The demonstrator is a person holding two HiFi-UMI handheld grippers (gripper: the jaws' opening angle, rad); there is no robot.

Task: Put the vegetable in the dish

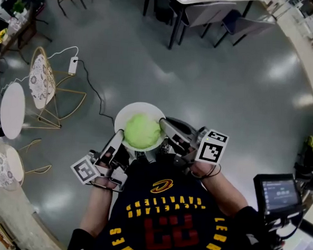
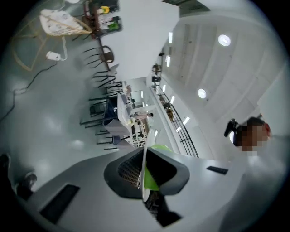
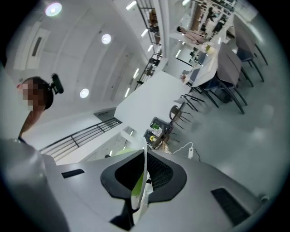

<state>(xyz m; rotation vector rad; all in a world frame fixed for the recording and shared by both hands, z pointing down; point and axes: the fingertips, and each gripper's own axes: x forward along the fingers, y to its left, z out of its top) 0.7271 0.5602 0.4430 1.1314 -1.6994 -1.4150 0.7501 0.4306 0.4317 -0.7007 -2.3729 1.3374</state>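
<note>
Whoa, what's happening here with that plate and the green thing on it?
A person has a gripper in each hand, and both are pinching the same white dish by its rim. The left gripper has one side and the right gripper has the other. A round green vegetable, probably a cabbage or lettuce, already sits in the dish. The dish rests on nothing: it is held up in the air above the grey floor, just in front of the person's chest.

My left gripper (image 1: pixel 118 139) and right gripper (image 1: pixel 166 125) each pinch the rim of the dish (image 1: pixel 142 106) from opposite sides, jaws closed on its thin edge. I hold both in front of my chest, forearms (image 1: pixel 95 210) angled inward.
</note>
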